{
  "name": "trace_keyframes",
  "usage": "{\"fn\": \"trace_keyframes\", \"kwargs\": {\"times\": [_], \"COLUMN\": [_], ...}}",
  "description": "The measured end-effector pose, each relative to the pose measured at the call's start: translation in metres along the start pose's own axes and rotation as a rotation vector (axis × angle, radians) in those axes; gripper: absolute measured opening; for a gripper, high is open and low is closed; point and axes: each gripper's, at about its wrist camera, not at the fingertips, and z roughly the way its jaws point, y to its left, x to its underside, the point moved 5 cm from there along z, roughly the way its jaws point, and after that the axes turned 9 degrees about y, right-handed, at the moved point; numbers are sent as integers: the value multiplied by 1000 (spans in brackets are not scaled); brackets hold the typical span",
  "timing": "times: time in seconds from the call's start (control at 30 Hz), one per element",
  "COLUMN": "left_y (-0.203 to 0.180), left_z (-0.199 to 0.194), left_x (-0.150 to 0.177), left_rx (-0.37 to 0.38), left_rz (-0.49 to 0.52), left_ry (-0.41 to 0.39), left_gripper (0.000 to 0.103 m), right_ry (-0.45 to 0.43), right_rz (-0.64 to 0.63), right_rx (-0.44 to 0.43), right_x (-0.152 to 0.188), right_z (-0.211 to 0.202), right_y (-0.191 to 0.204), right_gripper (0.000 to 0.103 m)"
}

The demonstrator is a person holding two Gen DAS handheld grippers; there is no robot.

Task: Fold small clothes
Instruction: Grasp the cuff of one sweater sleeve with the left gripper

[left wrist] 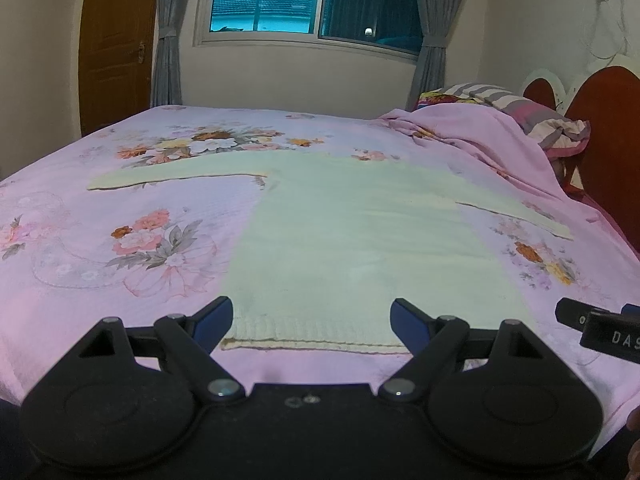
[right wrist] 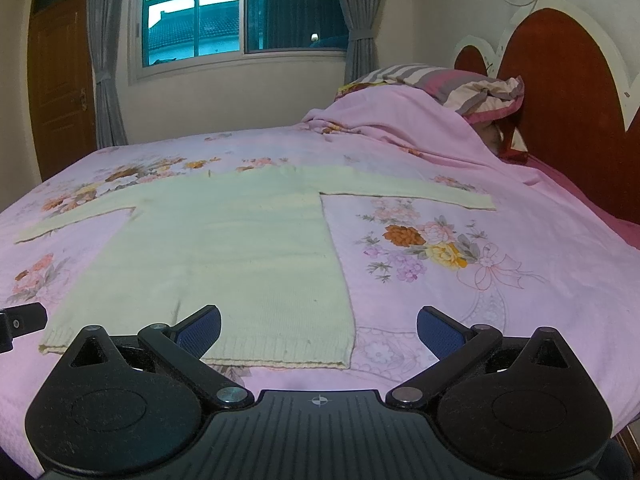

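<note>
A pale cream knitted sweater (left wrist: 360, 232) lies flat on the pink floral bed, both sleeves spread out sideways, hem nearest me. It also shows in the right wrist view (right wrist: 224, 248). My left gripper (left wrist: 312, 322) is open and empty, its jaws straddling the left part of the hem just above the bed. My right gripper (right wrist: 318, 330) is open and empty, hovering over the hem's right corner (right wrist: 344, 362). The right gripper's tip shows at the right edge of the left wrist view (left wrist: 600, 324).
The pink floral bedsheet (right wrist: 460, 280) covers the bed. A bunched pink blanket (right wrist: 400, 120) and a striped pillow (right wrist: 452, 80) lie at the red headboard (right wrist: 560, 100) on the right. A window, grey curtains and a brown door stand behind.
</note>
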Motion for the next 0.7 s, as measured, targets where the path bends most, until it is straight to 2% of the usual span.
{"fn": "trace_keyframes", "kwargs": {"times": [0.2, 0.3, 0.4, 0.47, 0.53, 0.6, 0.7], "left_y": [21, 43, 70, 94, 127, 167, 227], "left_z": [13, 30, 51, 72, 99, 123, 159], "left_x": [-23, -50, -74, -91, -107, -125, -143], "left_rx": [-5, 21, -7, -3, -42, -29, -64], "left_rz": [-53, -66, -88, -103, -144, -223, -327], "left_ry": [-36, -52, -67, -70, -51, -58, -59], "left_gripper": [86, 86, 86, 86, 84, 83, 82], "right_ry": [-24, -50, -58, -69, -86, -90, -112], "right_rz": [-29, -25, -12, -15, -21, -33, -48], "right_rx": [-15, -13, -4, 1, 30, 38, 46], "right_x": [-13, -32, -57, -74, -95, -112, -134], "right_z": [6, 18, 38, 54, 73, 90, 116], "right_y": [1, 0, -3, -6, -10, -14, -19], "right_gripper": [103, 103, 103, 103, 103, 103, 103]}}
